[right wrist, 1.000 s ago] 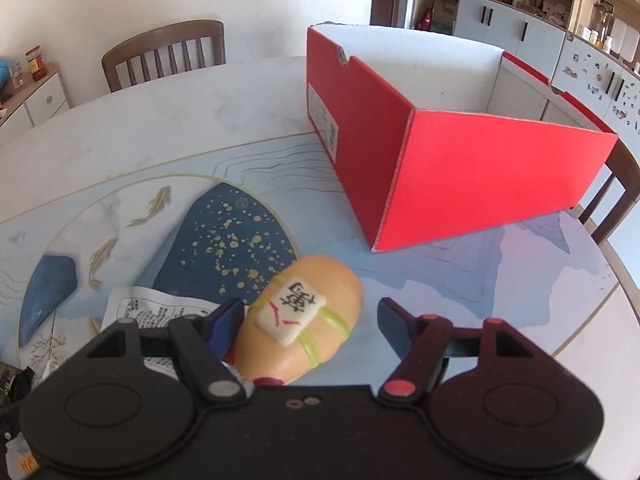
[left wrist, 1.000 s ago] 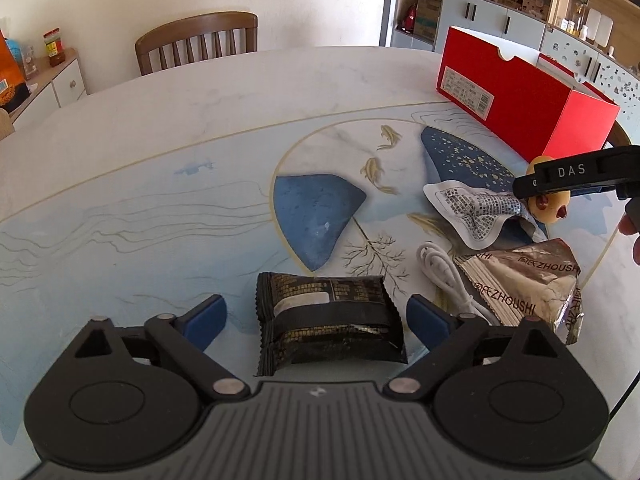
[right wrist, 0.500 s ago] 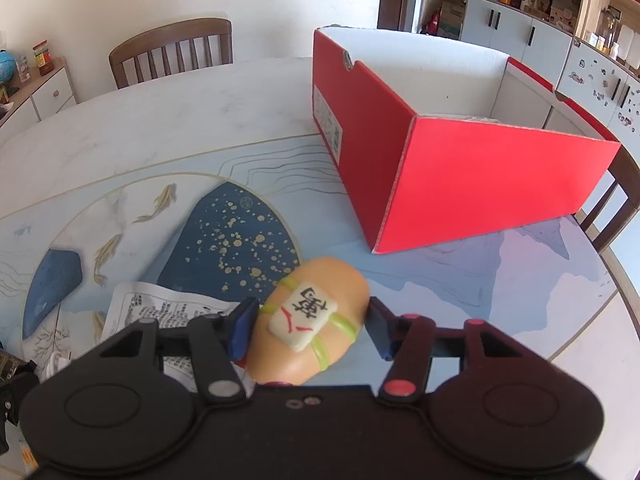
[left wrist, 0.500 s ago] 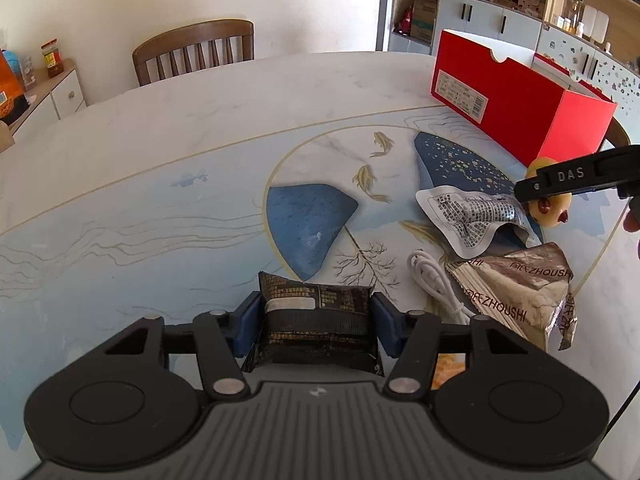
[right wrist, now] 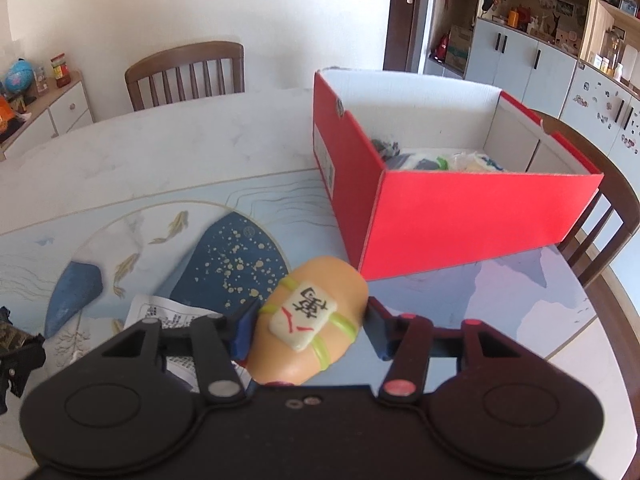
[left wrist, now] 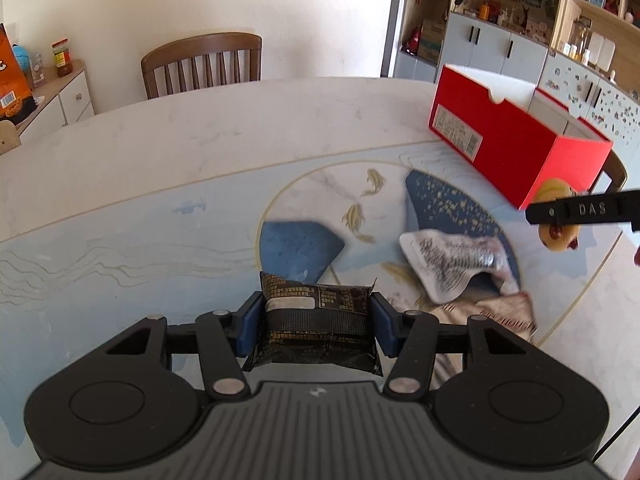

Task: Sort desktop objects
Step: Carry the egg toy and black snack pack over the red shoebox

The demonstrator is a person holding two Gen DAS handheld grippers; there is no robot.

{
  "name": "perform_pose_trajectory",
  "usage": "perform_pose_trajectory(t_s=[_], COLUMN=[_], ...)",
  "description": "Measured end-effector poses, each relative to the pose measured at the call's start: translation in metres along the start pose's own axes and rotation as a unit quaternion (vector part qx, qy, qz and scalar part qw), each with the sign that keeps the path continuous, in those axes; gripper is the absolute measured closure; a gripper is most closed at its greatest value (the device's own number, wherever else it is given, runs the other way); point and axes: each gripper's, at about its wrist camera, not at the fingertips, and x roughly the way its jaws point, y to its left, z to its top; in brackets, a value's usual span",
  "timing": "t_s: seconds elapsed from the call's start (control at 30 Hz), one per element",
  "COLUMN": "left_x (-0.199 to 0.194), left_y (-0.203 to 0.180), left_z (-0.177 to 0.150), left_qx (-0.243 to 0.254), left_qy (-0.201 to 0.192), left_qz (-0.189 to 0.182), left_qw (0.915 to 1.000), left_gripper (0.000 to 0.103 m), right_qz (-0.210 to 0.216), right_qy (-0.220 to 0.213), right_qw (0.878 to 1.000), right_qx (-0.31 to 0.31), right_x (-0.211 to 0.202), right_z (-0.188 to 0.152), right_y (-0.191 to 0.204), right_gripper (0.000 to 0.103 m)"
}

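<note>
My left gripper [left wrist: 316,326] is shut on a black snack packet [left wrist: 316,320] and holds it above the table. My right gripper [right wrist: 308,328] is shut on an orange egg-shaped toy [right wrist: 308,320] with a white tile strapped on it, lifted off the table; it also shows in the left wrist view [left wrist: 558,236], at the right edge. An open red shoebox [right wrist: 460,216] stands just beyond the toy, with several items inside. A white printed wrapper [left wrist: 452,268] and a silver packet [left wrist: 500,320] lie on the table right of the left gripper.
The round patterned table [left wrist: 160,200] has wooden chairs at the far side [left wrist: 202,64] and at the right behind the box [right wrist: 600,216]. A sideboard [left wrist: 40,100] stands at the far left, cabinets [right wrist: 540,60] at the back right.
Both grippers closed on their objects, the left on the black packet, the right on the orange toy, and lifted them off the table. The right one now sees into the box.
</note>
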Motion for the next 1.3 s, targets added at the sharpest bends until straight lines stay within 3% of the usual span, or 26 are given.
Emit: perform_pose_trajectory(t_s=[0.87,1.3], left_x=[-0.059,-0.064], left_y=[-0.063,-0.118], left_z=[0.053,0.092], left_qx=[-0.005,0.005], left_qy=[-0.057,-0.087], left_qz=[-0.016,-0.034], left_qw=[0.9983,0.9956], left_gripper=[0.048,0.048], right_qz=[0.030,0.035], right_qy=[-0.054,-0.070], right_qw=[0.998,0.997], right_qx=[-0.008,-0.003], right_x=[-0.083,-0.092], right_z=[0.031,0.051], right_y=[-0.055,-0.101], right_gripper=[0.049,0.049])
